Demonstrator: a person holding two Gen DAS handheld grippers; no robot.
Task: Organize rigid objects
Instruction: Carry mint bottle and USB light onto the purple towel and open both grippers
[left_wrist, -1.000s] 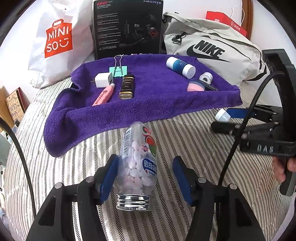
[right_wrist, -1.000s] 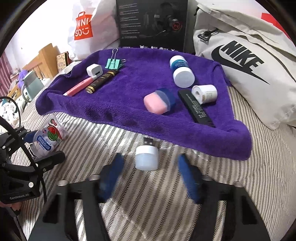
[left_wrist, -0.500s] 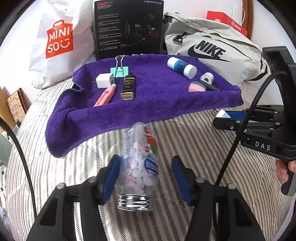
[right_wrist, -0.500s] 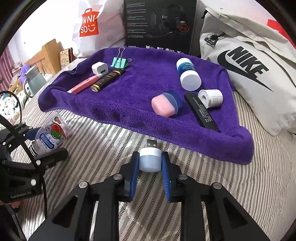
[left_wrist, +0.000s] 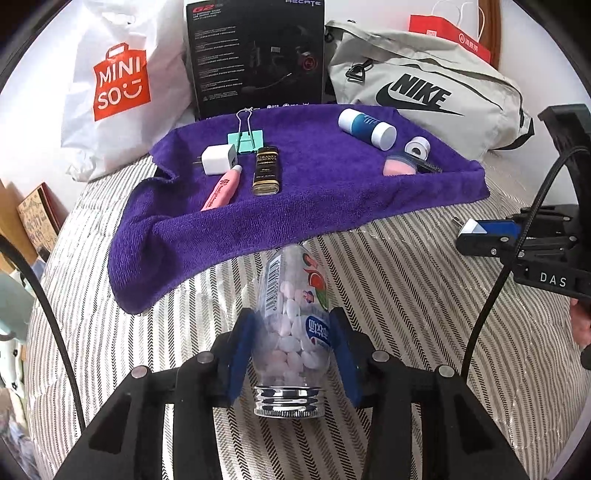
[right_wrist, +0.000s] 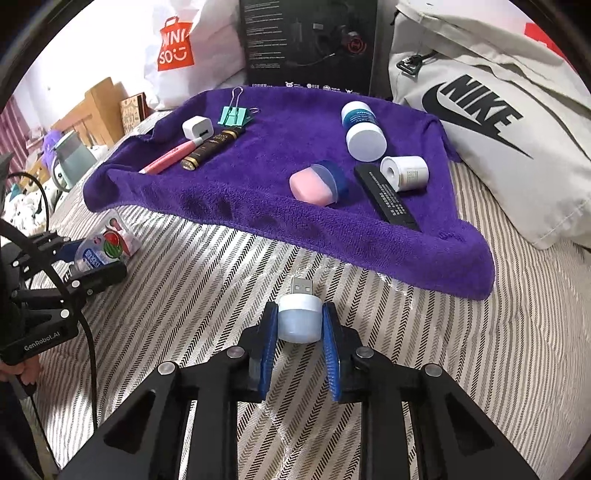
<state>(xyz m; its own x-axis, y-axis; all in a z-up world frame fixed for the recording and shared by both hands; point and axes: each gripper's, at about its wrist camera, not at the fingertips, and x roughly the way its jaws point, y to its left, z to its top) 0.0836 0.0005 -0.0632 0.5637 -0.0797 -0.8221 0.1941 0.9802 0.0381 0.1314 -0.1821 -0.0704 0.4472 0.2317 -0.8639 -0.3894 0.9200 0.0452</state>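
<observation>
Since a second ago both tools have closed up: the left tool (left_wrist: 291, 343) went from wide open around the candy bottle (left_wrist: 291, 325) to blue pads pressed against both its sides, and the right tool (right_wrist: 299, 325), which was spread with the little USB light (right_wrist: 298, 317) loose between its fingers, now pinches it. Bottle's clear plastic, full of pink and white tablets, silver cap pointing back at the camera, lying on the striped bed cover (left_wrist: 424, 314) just in front of the purple towel (left_wrist: 314, 192). The USB light has its metal plug pointing forward toward the towel edge, and it looks slightly off the bed, though I can't say for sure. On the towel's left side: a white charger (left_wrist: 218, 159), a teal binder clip (left_wrist: 245, 138), a pink tube (left_wrist: 221, 186) and a dark gold-capped tube (left_wrist: 266, 170), all close together. Right side has a blue and white bottle (right_wrist: 362, 131) on its side, a small white roll (right_wrist: 404, 172), a pink case (right_wrist: 314, 184) and a black flat bar (right_wrist: 386, 197) between them. Behind the towel there's a Miniso bag (left_wrist: 122, 85), a black box (left_wrist: 255, 55) and a Nike bag (left_wrist: 424, 92).
</observation>
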